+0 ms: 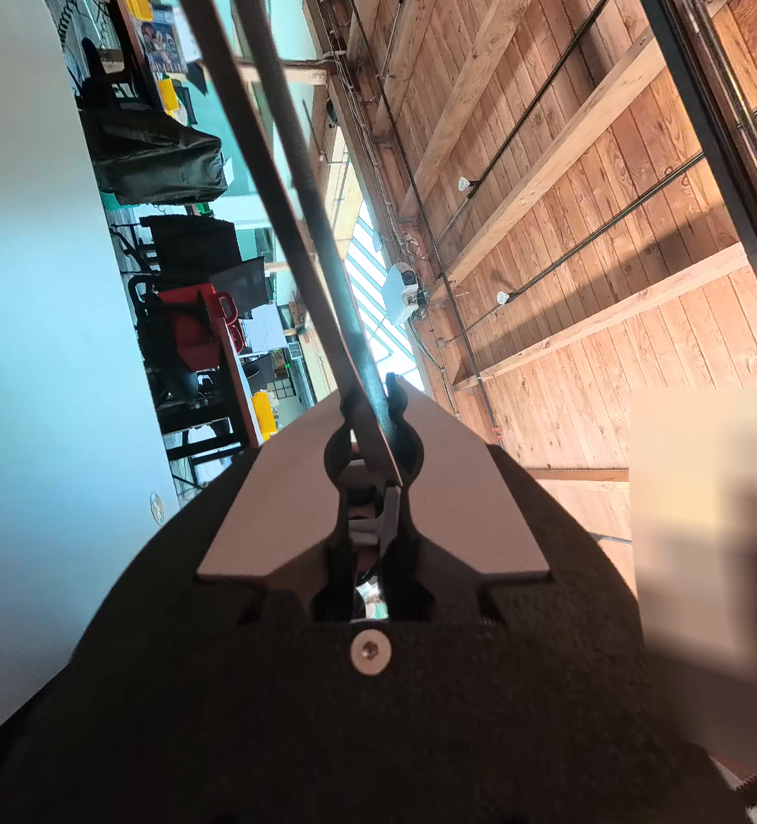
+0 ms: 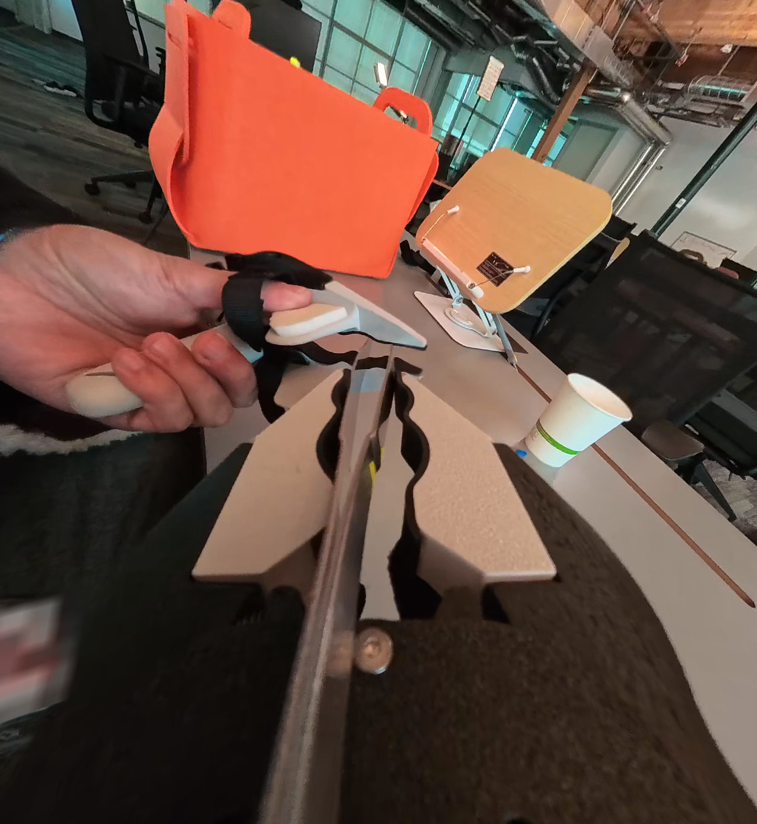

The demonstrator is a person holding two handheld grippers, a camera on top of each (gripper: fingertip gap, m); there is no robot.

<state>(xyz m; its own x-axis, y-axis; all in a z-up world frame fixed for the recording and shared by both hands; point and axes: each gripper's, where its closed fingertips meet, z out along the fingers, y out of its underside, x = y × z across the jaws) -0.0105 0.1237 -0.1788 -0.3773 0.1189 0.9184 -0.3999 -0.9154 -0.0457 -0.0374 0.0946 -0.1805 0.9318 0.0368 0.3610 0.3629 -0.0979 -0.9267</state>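
left gripper (image 1: 370, 428) is clamping shut on a thin dark strip (image 1: 323, 285), edge-on between the jaws, and is pointing up at the wooden ceiling (image 1: 590, 223). right gripper (image 2: 374, 379) is closing on a thin grey metal strip (image 2: 345, 512) running lengthwise through the jaws, likely so the flat sides seat against the pads. a bare hand (image 2: 100, 321) beside it is holding a second gripper tool (image 2: 349, 319) by a black strap. orange bag (image 2: 287, 156), wooden stand (image 2: 519, 232) and paper cup (image 2: 577, 423) are sitting on the grey table (image 2: 635, 535).
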